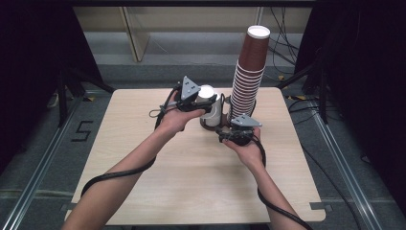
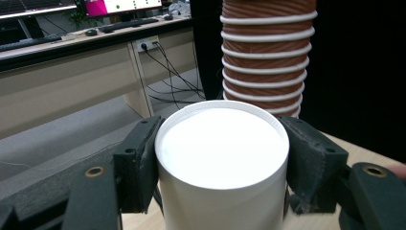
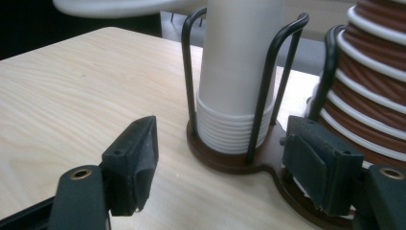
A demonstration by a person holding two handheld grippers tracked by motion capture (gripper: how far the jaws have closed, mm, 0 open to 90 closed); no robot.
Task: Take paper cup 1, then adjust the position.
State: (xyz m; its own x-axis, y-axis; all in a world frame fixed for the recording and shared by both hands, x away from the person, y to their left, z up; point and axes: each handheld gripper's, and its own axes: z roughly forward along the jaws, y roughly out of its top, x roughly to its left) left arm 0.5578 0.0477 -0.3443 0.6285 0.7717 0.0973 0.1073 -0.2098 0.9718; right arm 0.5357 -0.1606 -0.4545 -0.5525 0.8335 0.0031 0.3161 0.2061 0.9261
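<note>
- High view: the white cup point(image 1: 210, 106) is sitting in the wire holder point(image 1: 213, 125) near the desk's point(image 1: 191, 172) far edge, its lower part hidden by the left gripper point(image 1: 207, 107), which is clamping it. The tall brown cup stack point(image 1: 249, 72) is standing just beside it.
- Left gripper view: both pads are pressing the white cup's point(image 2: 222, 158) rim; the brown cup stack point(image 2: 267, 52) is getting cut off at the top.
- Right gripper view: the right gripper point(image 3: 225, 167) is standing partly open on nothing, facing the holder's brown base point(image 3: 230, 160), where nested white rims point(image 3: 232, 129) are sitting under the cup.
</note>
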